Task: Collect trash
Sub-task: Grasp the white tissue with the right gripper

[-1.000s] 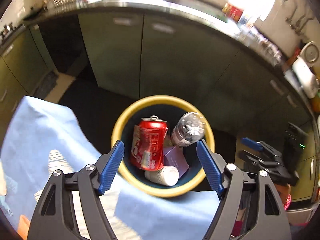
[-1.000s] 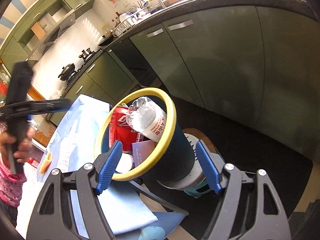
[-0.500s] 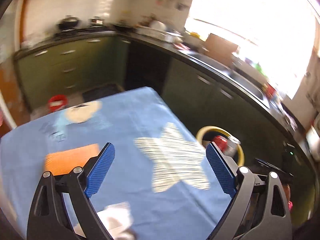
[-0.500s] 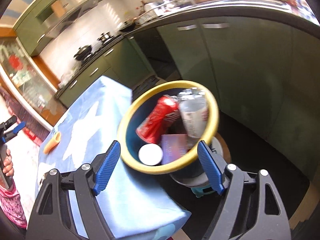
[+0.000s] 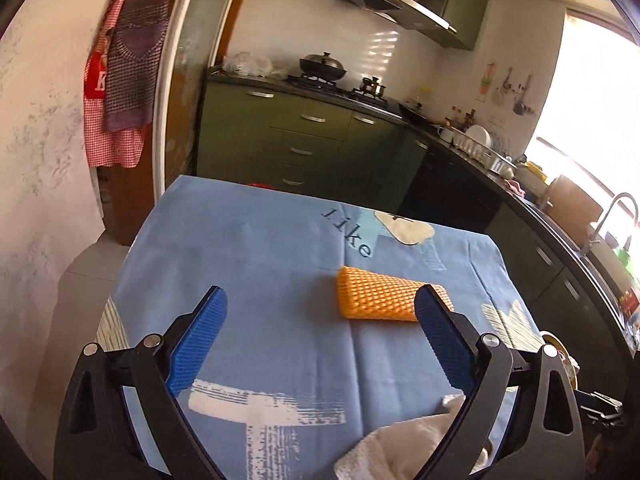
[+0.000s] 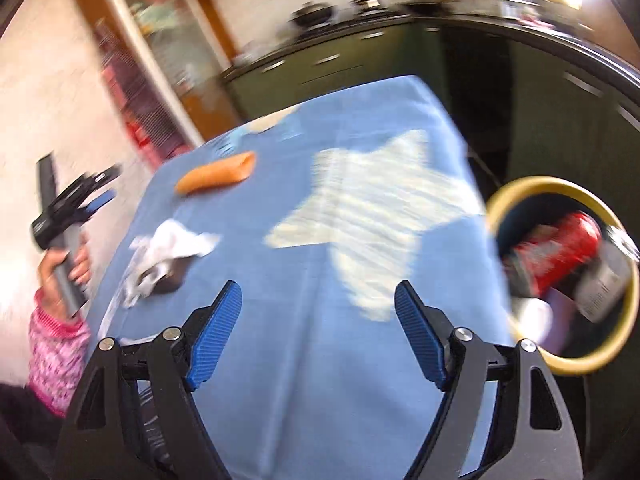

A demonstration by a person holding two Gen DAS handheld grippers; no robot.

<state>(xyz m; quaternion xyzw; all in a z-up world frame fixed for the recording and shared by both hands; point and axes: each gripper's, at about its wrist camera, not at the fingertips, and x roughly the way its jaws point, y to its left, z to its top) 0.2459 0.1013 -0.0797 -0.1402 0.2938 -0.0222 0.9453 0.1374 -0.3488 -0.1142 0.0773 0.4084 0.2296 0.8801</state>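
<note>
While both claws hang over the blue tablecloth [image 5: 256, 240], left gripper [image 5: 320, 320] jaws just widened, nothing between them, orange foam net [image 5: 384, 296] just beyond; right gripper [image 6: 318, 316] spread, empty; crumpled tissue [image 6: 168, 248] on the cloth; yellow-rimmed bin [image 6: 624, 308] off its edge, red can [image 6: 560, 252] inside.

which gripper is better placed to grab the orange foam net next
Left, probably. In its own view the open left gripper faces the orange foam net, which lies on the blue cloth just past its fingertips. The right gripper is open too, but the net sits far across the table.
</note>
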